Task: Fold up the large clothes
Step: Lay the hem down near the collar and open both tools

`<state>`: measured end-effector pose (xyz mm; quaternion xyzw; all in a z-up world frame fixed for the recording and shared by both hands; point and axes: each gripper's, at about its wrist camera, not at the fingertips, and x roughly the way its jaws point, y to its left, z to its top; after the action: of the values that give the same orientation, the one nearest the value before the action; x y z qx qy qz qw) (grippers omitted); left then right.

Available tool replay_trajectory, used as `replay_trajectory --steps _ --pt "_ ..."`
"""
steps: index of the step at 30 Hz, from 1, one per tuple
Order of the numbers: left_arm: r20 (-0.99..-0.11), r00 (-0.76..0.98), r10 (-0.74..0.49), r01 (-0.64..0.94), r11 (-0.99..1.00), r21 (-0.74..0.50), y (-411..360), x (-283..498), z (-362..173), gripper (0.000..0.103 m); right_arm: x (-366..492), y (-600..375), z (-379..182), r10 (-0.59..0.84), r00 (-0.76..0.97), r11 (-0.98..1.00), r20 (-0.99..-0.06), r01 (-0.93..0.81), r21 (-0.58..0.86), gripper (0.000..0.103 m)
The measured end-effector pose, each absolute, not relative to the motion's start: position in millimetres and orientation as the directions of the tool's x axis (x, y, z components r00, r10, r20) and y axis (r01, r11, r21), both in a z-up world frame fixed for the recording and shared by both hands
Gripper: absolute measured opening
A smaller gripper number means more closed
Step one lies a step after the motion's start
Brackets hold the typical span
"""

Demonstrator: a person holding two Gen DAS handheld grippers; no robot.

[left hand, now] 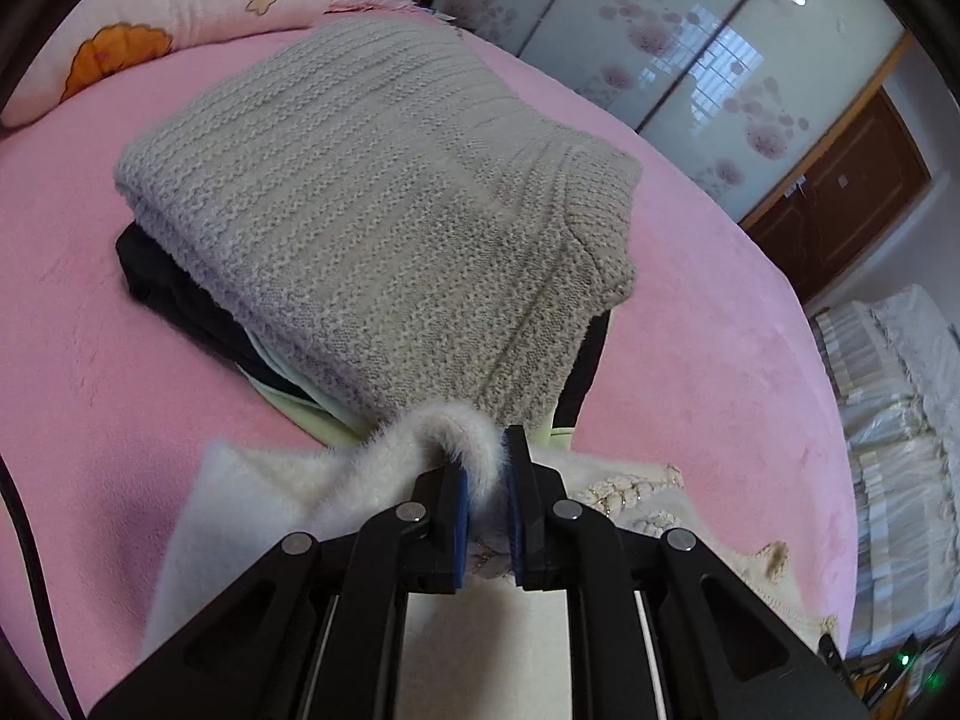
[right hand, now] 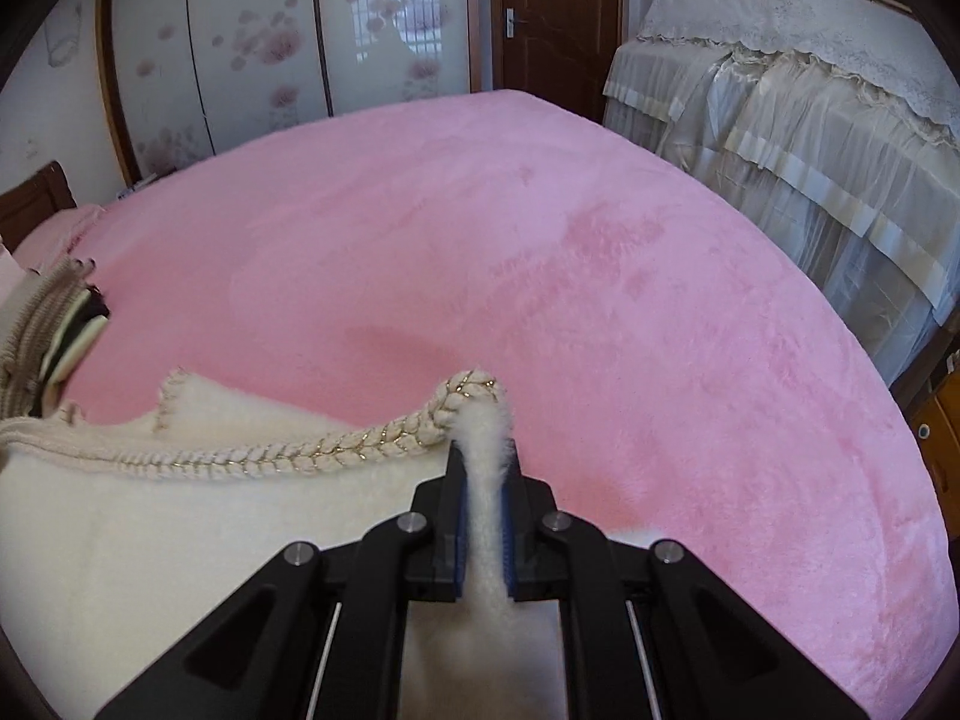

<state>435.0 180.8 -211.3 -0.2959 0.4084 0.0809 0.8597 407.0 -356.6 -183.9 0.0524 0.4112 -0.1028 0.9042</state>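
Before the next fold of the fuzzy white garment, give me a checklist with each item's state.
1. Left claw shut on the white garment: ok, fluffy edge pinched between the pads.
2. Right claw shut on the same garment: ok, fabric clamped beside the braided trim.
3. Landing space ahead on the pink blanket: ok, bare in the right wrist view.
4. Distance from the folded pile topped by the gray knit sweater: not ok, the pile sits right ahead of the left claw.
5. Garment lying flat and even: cannot tell, most of it is out of view.
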Motion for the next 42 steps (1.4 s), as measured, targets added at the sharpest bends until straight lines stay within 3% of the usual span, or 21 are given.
replay_trajectory --steps 6,7,9,11,13,16,21,26,28,30,32,38,42 --pt "-0.781 0.574 -0.245 -0.27 0.844 -0.463 195 437 -190 0.023 403 -359 -176 -0.122 0.615 0.975 -0.779 0.22 0.021 0.014" --pt "-0.786 0.567 -0.246 -0.262 0.851 -0.455 198 435 -185 0.029 403 -361 -172 -0.116 0.605 0.974 -0.788 0.226 0.03 0.018" --pt "-0.78 0.593 -0.203 -0.243 0.878 -0.413 206 424 -165 0.066 398 -366 -163 -0.093 0.605 0.97 -0.791 0.233 0.065 0.028" --pt "-0.745 0.645 -0.17 -0.206 0.9 -0.383 213 413 -147 0.076 390 -370 -153 -0.073 0.621 0.966 -0.78 0.237 0.098 0.038" --pt "-0.735 0.662 -0.147 -0.152 0.934 -0.324 214 408 -136 0.076 381 -374 -145 -0.05 0.636 0.964 -0.77 0.231 0.128 0.044" --pt "-0.777 0.611 -0.155 -0.081 0.963 -0.256 210 409 -147 0.076 372 -377 -145 -0.036 0.624 0.965 -0.78 0.226 0.136 0.044" --pt "-0.84 0.495 -0.22 -0.025 0.963 -0.267 201 414 -189 0.064 358 -386 -162 -0.017 0.572 0.962 -0.82 0.232 0.142 0.045" --pt "-0.839 0.481 -0.255 -0.069 0.943 -0.326 198 419 -213 0.064 342 -393 -177 0.002 0.561 0.96 -0.828 0.231 0.159 0.045" --pt "-0.833 0.491 -0.255 -0.099 0.934 -0.344 200 420 -215 0.049 338 -394 -179 0.006 0.564 0.958 -0.826 0.233 0.166 0.047" --pt "-0.83 0.495 -0.256 -0.103 0.932 -0.348 201 416 -216 0.022 338 -394 -181 -0.001 0.562 0.959 -0.827 0.235 0.159 0.049" --pt "-0.82 0.51 -0.259 -0.098 0.93 -0.355 196 405 -214 0.014 339 -394 -182 -0.009 0.562 0.959 -0.827 0.239 0.152 0.05" --pt "-0.816 0.496 -0.296 -0.155 0.895 -0.419 188 364 -215 0.011 339 -387 -184 -0.041 0.566 0.967 -0.823 0.229 0.109 0.051" --pt "-0.83 0.492 -0.264 -0.163 0.908 -0.385 190 369 -216 0.012 340 -387 -189 -0.058 0.551 0.969 -0.832 0.232 0.086 0.056"
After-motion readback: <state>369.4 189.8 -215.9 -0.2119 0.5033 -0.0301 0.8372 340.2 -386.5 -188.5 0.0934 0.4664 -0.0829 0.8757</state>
